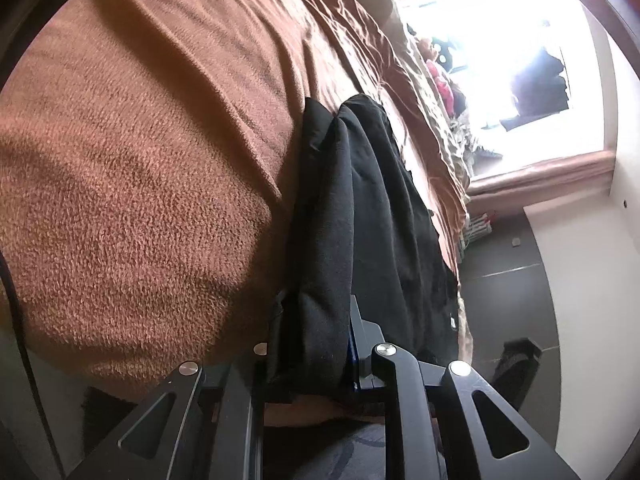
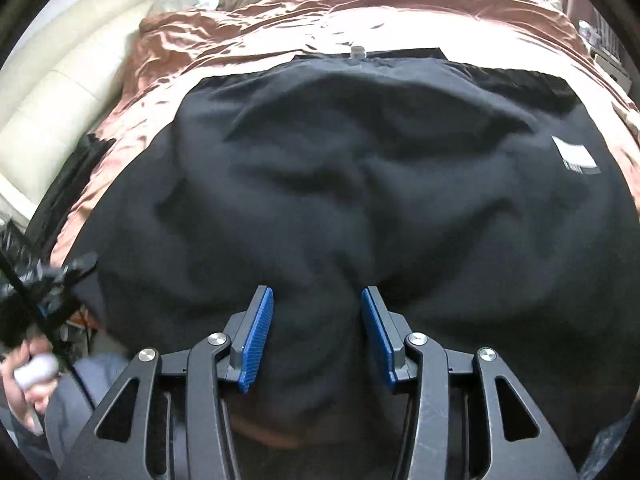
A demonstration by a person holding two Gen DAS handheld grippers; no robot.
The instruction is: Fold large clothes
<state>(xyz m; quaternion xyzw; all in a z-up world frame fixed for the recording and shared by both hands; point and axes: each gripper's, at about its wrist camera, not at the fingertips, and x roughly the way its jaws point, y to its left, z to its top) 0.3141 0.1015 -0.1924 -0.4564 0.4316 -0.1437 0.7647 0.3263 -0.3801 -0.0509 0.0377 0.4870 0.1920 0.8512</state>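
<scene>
A large black garment point(image 2: 360, 160) with a white label point(image 2: 576, 156) lies spread on a bed's rust-brown cover point(image 2: 240, 40). My right gripper point(image 2: 317, 292) is shut on a bunch of its near edge; cloth fills the gap between the blue pads point(image 2: 260, 336) and puckers away from them. In the left wrist view, which is rolled sideways, the garment point(image 1: 360, 200) hangs in folds. My left gripper point(image 1: 316, 304) is shut on a thick fold that hides most of its fingers. Blurred at the right wrist view's left edge is the left gripper point(image 2: 60, 276), with a hand point(image 2: 28, 372) below it.
A fuzzy brown blanket point(image 1: 140, 180) fills the left side of the left wrist view. A cream padded headboard point(image 2: 52, 92) lines one side of the bed. Beyond the bed are a bright window point(image 1: 500, 60), dark floor tiles point(image 1: 512, 280) and a dark shoe point(image 1: 516, 364).
</scene>
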